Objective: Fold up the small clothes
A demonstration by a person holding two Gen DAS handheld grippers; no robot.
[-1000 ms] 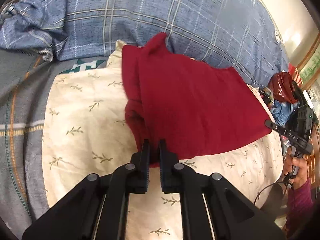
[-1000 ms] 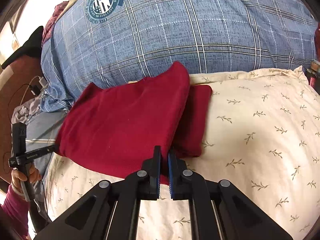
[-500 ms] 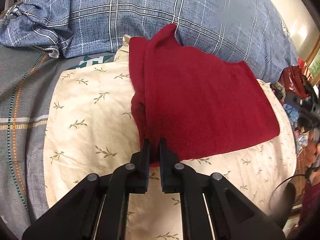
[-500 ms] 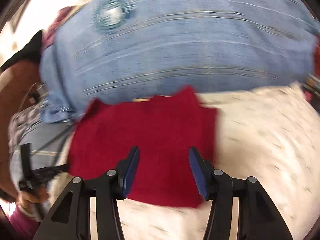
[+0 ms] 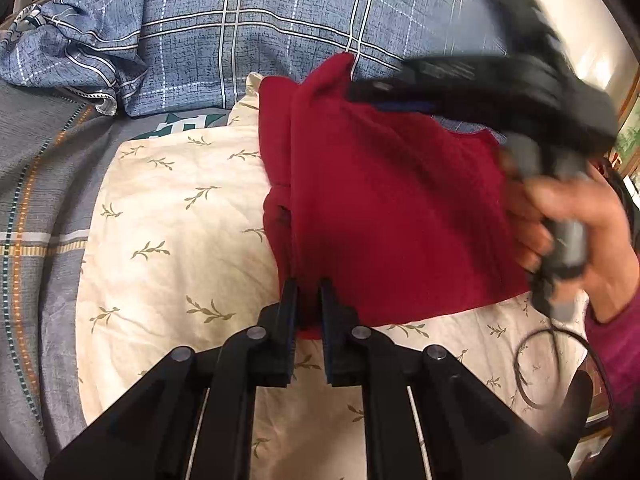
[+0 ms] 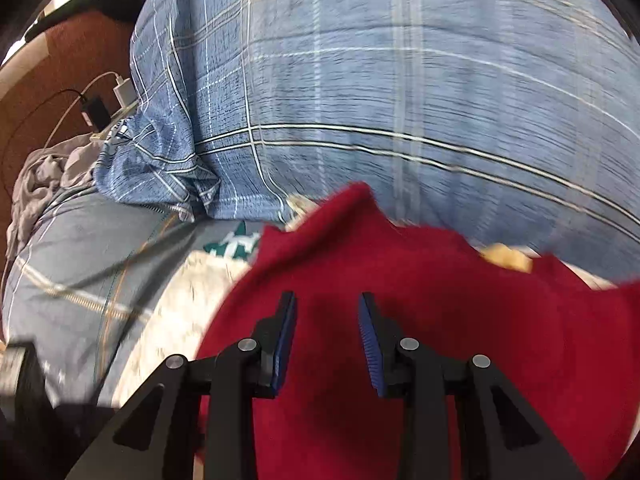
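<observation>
Pinching the near hem of the red garment point(image 5: 392, 216), the left gripper point(image 5: 308, 292) has its jaws pressed nearly together on a bit of the cloth at the near left corner. Garment lies part-folded on a cream leaf-print pillow point(image 5: 172, 240), far edge riding up against the blue plaid duvet point(image 5: 240, 32). One fold already in: a doubled strip runs along the left side, from the far corner down toward the held hem. Long axis now runs left to right across the pillow. Right gripper point(image 6: 327, 320), seen motion-blurred, hovers over the far part of the cloth, jaws apart and closing, nothing pinched between them; only red fabric beneath. In the left view the right hand point(image 5: 576, 232) sits over the garment's right edge with the tool reaching across toward the far corner. Judgement: next grab falls to the right gripper, since the free far edge lies straight ahead of it, while the left anchors the near corner.
</observation>
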